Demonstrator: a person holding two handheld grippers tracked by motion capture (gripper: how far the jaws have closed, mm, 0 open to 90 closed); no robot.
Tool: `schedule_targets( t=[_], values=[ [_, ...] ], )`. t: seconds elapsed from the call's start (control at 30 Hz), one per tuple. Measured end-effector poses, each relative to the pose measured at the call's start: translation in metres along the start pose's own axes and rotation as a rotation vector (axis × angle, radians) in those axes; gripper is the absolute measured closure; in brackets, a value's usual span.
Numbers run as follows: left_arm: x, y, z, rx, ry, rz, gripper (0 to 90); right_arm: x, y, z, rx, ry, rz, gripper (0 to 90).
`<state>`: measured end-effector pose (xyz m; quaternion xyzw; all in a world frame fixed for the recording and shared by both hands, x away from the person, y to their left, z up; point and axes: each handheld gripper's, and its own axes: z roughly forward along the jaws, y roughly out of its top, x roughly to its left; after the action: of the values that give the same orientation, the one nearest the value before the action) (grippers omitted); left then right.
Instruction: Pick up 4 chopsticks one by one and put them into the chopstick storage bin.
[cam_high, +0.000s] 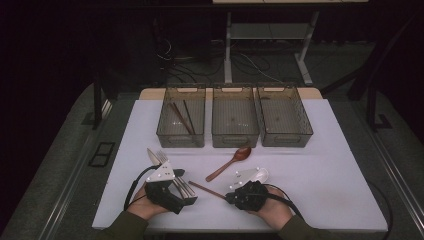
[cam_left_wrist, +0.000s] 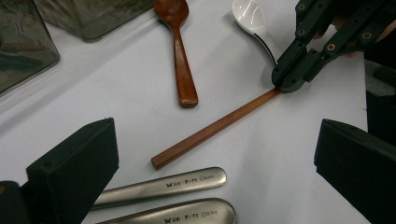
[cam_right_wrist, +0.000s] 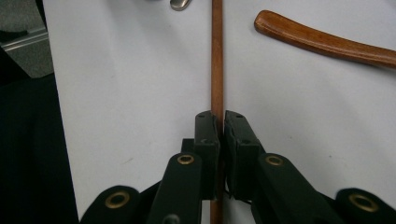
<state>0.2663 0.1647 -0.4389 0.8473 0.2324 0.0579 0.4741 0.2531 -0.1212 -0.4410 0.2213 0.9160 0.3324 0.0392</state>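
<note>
The right gripper has its jaws clamped on one end of a wooden chopstick, which lies flat on the white desk and points away toward the left gripper. From the left gripper view the same pinch is plain: the black tips sit right on the stick's end, close beside a white ceramic spoon. The left gripper rests with its jaws wide apart, holding nothing, over two metal handles that lie side by side; a fork and a knife stick out beyond it.

I'd guess the worry is the grip itself. The stick is thin and caught only at its very end, so once lifted it could swing down or twist out of the jaws. Its far tip lies near the metal handles and not far from the brown wooden spoon, and a careless sweep might knock either. The white spoon next to the jaws could get nudged too.

Further back on the desk stand three smoky see-through bins in a row; the left bin already holds two chopsticks, while the middle bin and right bin look empty. Beyond the desk the room is dark, with a table frame and loose cables on the grey floor.
</note>
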Motion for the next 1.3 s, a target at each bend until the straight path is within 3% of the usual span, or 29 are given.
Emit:
schedule_targets(
  t=[0.13, 0.2, 0.4, 0.5, 1.3],
  values=[
    [0.000, 0.000, 0.000, -0.002, 0.000, 0.002, 0.0, -0.002, 0.001, 0.000, 0.003, 0.000, 0.006, 84.5],
    [0.000, 0.000, -0.001, -0.003, 0.001, 0.001, 0.0, -0.001, 0.002, 0.000, -0.008, 0.022, 0.026, 84.5],
    [0.000, 0.000, -0.001, -0.003, 0.001, 0.001, 0.0, -0.003, 0.003, -0.003, -0.009, 0.013, 0.008, 84.5],
    [0.000, 0.000, -0.001, -0.003, 0.001, 0.001, 0.0, -0.005, 0.004, -0.007, -0.022, 0.027, 0.034, 84.5],
    [0.001, -0.001, -0.001, -0.007, 0.001, -0.009, 0.0, -0.025, 0.005, -0.040, -0.109, -0.005, 0.072, 84.5]
  ],
)
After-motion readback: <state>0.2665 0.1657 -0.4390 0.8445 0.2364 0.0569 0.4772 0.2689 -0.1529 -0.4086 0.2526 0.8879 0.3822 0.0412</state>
